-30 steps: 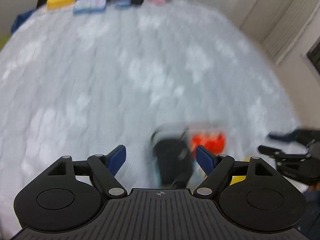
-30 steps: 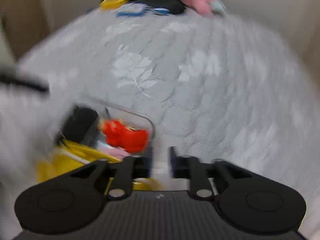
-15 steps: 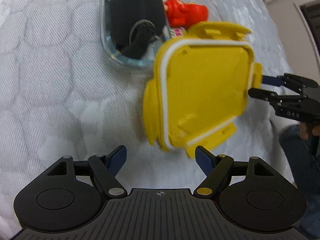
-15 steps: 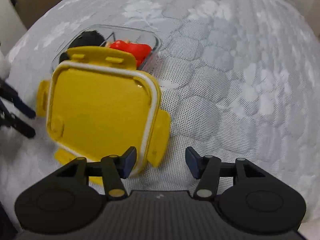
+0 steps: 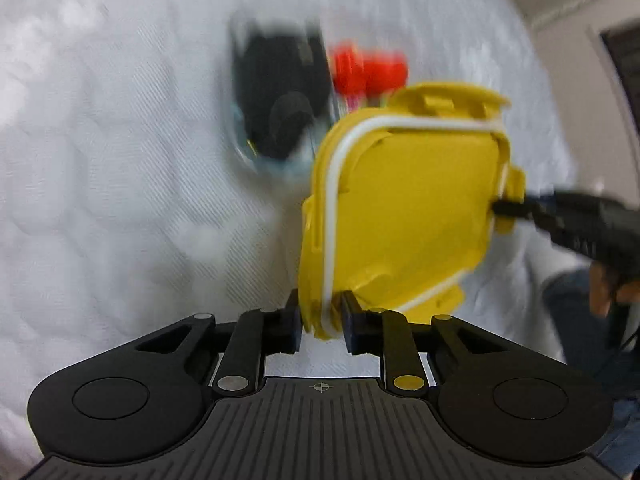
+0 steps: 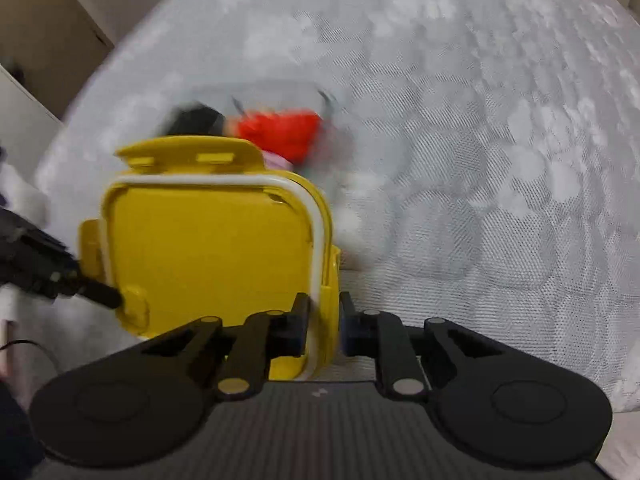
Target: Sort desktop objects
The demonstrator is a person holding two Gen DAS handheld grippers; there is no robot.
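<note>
On the white quilted bed cover [image 5: 100,200], a yellow lid [image 5: 408,216] with a white seal ring is held tilted up between two claws, underside facing the cameras. The left claw [image 5: 320,322] has just been closing, and its pads now press on the lid's near edge, one on each side of the rim. The right claw [image 6: 324,324] has just been closing too, and it pinches the lid's opposite side at a corner by a latch flap. In the left wrist view the right claw's fingers [image 5: 516,210] reach in from the right and meet the lid at its side latch; in the right wrist view the left claw's fingers [image 6: 100,294] come in from the left and touch the lid's lower corner. Behind the lid lies a clear container [image 6: 320,100], open, resting on the cover; the lid's far edge overlaps its near rim in both views. Inside it sit a black plush toy [image 5: 280,100] and, beside that, a red toy [image 6: 284,132], both smeared by motion blur. A hand [image 5: 608,284] grips the right claw's handle at the frame edge.
</note>
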